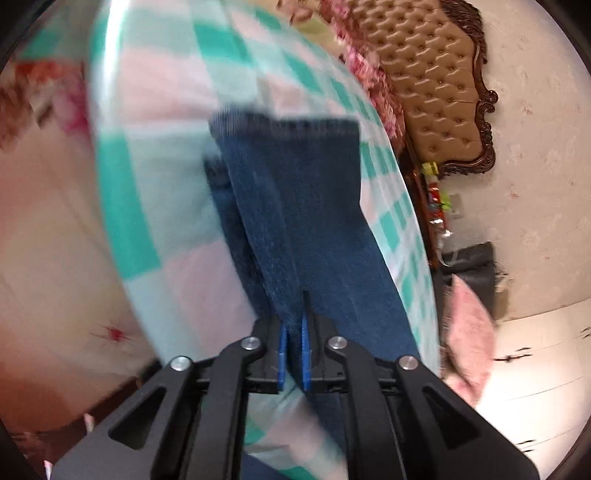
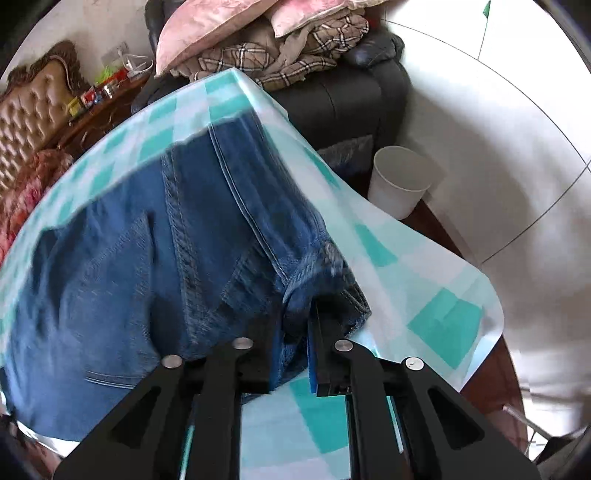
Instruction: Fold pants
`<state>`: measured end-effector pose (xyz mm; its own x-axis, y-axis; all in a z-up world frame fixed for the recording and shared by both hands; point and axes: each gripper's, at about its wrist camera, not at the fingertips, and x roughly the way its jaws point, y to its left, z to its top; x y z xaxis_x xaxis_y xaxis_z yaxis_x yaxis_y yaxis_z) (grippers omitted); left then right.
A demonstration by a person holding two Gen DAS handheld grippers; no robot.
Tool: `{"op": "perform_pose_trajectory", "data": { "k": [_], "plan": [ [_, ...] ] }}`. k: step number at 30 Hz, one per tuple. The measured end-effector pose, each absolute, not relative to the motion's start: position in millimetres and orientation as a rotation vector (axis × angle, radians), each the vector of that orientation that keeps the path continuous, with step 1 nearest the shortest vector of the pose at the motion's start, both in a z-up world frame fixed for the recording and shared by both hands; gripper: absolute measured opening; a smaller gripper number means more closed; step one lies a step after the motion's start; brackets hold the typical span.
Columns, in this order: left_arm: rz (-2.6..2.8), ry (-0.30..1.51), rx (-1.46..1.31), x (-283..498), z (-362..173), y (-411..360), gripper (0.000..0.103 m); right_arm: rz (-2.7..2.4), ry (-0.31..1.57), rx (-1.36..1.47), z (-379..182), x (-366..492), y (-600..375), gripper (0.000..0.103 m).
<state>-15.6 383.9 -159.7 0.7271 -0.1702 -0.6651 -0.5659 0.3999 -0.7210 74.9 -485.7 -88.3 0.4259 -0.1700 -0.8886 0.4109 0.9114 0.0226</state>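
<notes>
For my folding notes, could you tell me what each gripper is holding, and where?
Both are shut on the jeans: the left gripper pinches a leg's edge, the right gripper the waistband corner.

The jeans (image 2: 155, 236) are dark blue denim with lighter blue stitching. The cloth (image 2: 436, 295) beneath them is checked in teal, pale mint and soft pink. Far off, the headboard (image 1: 432, 74) is tan in a dark brown frame, the bin (image 2: 399, 181) white, and the pillow (image 2: 207, 26) pink.
</notes>
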Motion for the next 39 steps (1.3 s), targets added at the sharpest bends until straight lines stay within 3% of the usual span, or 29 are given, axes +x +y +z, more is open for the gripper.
{"op": "perform_pose_trajectory", "data": {
  "k": [1, 2, 3, 6, 8, 10, 14, 19, 20, 27, 28, 29, 32, 35, 36, 37, 38, 39],
  "plan": [
    [0.33, 0.747, -1.105, -20, -151, 382, 0.03, -0.369, 1.068, 0.246, -88, 73, -485, 0.013],
    [0.396, 0.732, -1.027, -24, -138, 378, 0.052, -0.371, 1.064, 0.247, -88, 72, -486, 0.014],
    [0.459, 0.705, -0.927, -28, -123, 369, 0.062, -0.372, 1.059, 0.247, -88, 69, -485, 0.015],
    [0.463, 0.661, -0.586, -16, -87, 317, 0.078, -0.399, 1.043, 0.19, -88, 66, -477, 0.02],
    [0.345, 0.681, -0.35, 9, -70, 261, 0.083, -0.417, 1.036, 0.159, -88, 64, -473, 0.022],
    [0.209, 0.732, -0.15, 39, -59, 196, 0.084, -0.437, 1.028, 0.127, -89, 64, -470, 0.023],
    [-0.047, 0.686, -0.036, 88, -34, 91, 0.082, -0.487, 1.001, 0.037, -90, 64, -458, 0.025],
    [-0.438, 0.707, 0.058, 177, -27, -47, 0.055, -0.492, 0.966, 0.017, -93, 57, -456, 0.028],
    [-0.501, 0.752, 0.051, 200, -34, -63, 0.05, -0.482, 0.967, 0.036, -93, 55, -458, 0.028],
    [-0.647, 0.976, 0.127, 297, -88, -120, 0.048, -0.436, 0.962, 0.084, -95, 48, -462, 0.03],
    [-0.659, 1.001, 0.17, 301, -96, -126, 0.041, -0.432, 0.961, 0.082, -95, 48, -462, 0.03],
    [-0.658, 1.024, 0.204, 304, -103, -130, 0.007, -0.43, 0.96, 0.081, -95, 49, -462, 0.03],
    [-0.488, 0.973, 0.272, 329, -106, -126, 0.0, -0.424, 0.961, 0.088, -96, 49, -462, 0.03],
    [-0.421, 0.91, 0.17, 343, -88, -105, 0.0, -0.416, 0.966, 0.085, -95, 48, -462, 0.031],
    [-0.438, 0.89, 0.131, 340, -80, -99, 0.01, -0.413, 0.967, 0.093, -93, 47, -463, 0.031],
    [-0.484, 0.881, 0.098, 332, -72, -94, 0.021, -0.429, 0.963, 0.098, -90, 43, -465, 0.038],
    [-0.514, 0.857, 0.089, 317, -64, -89, 0.042, -0.451, 0.957, 0.095, -87, 41, -467, 0.046],
    [-0.517, 0.834, 0.091, 306, -58, -84, 0.049, -0.486, 0.931, 0.091, -78, 36, -470, 0.053]
  ]
}}
